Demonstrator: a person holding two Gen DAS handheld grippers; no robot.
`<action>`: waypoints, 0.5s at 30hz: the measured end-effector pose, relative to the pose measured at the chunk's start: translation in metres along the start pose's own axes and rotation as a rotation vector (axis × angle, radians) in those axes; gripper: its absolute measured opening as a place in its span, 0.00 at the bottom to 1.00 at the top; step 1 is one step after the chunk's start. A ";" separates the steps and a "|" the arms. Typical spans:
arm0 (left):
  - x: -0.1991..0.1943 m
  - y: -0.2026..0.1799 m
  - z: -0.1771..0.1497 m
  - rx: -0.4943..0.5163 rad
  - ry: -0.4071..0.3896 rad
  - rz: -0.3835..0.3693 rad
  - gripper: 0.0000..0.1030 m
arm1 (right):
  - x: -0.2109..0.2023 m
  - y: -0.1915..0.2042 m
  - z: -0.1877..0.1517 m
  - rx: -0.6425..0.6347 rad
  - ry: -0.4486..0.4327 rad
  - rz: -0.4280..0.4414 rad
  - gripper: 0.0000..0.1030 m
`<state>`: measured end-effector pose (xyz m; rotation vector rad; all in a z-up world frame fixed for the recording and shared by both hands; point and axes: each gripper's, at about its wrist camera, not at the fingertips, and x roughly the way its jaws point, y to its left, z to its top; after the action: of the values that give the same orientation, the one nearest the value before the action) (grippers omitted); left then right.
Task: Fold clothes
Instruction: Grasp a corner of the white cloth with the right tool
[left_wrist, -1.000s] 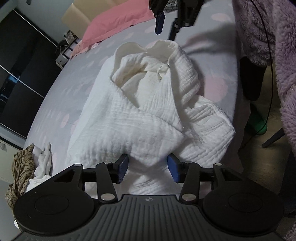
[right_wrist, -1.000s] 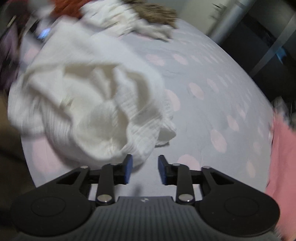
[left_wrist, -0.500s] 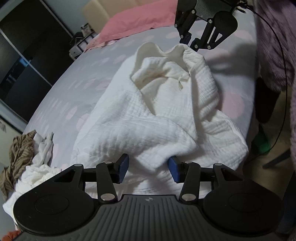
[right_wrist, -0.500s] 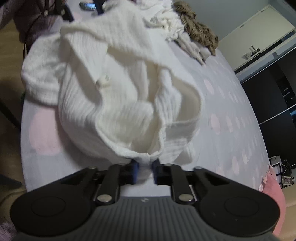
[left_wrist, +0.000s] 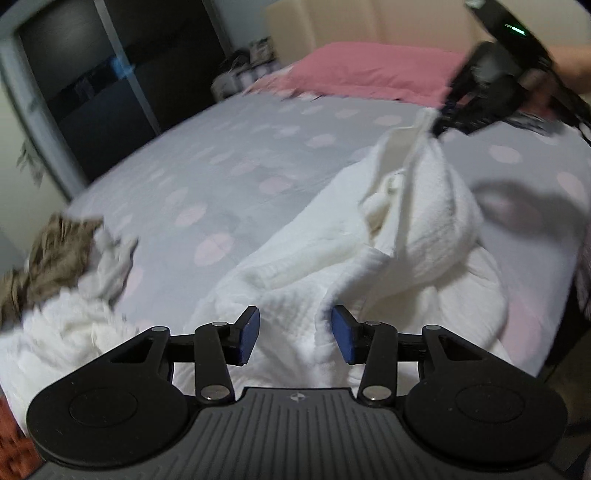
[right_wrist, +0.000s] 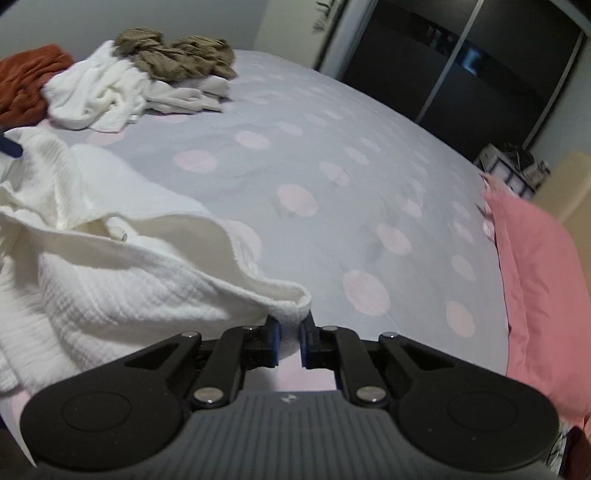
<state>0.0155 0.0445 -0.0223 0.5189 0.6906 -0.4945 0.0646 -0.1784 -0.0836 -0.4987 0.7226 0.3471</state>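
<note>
Across the bed (right_wrist: 332, 177), on its grey cover with pale pink dots, a white crinkled garment (left_wrist: 369, 266) lies bunched toward the near edge. At six o'clock in the right wrist view, the right tongs (right_wrist: 290, 338) are pressed nearly together on a rolled hem of that garment, the blue pads pinching the cloth; their jaws have just been closing on it. From the left wrist view the same tongs show at two o'clock, blurred, with the white cloth drawn up to them in a peak.

The left tongs (left_wrist: 293, 334) stand spread at six o'clock of their own view, a ridge of the garment lying between the pads; the jaws have just been closing a little, and no pad presses the cloth that I can make out.

At eleven o'clock from the right tongs sits a heap of laundry: an olive-brown piece (right_wrist: 173, 55) on top of white things (right_wrist: 110, 92), a rust-red piece (right_wrist: 26, 81) beside them. A pink pillow (right_wrist: 543, 288) lies at three o'clock, dark wardrobe doors (right_wrist: 443, 62) at one o'clock.
</note>
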 end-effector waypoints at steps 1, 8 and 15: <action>0.003 0.003 0.002 -0.028 0.012 0.009 0.38 | 0.003 0.000 0.000 0.006 0.015 -0.009 0.11; -0.009 -0.014 0.009 -0.001 -0.035 0.038 0.38 | 0.029 -0.002 -0.002 0.028 0.093 -0.027 0.11; -0.034 -0.044 0.007 0.091 -0.120 0.069 0.36 | 0.034 -0.002 0.000 0.040 0.101 -0.037 0.11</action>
<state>-0.0295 0.0146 -0.0061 0.5914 0.5356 -0.4900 0.0893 -0.1758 -0.1067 -0.4934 0.8155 0.2733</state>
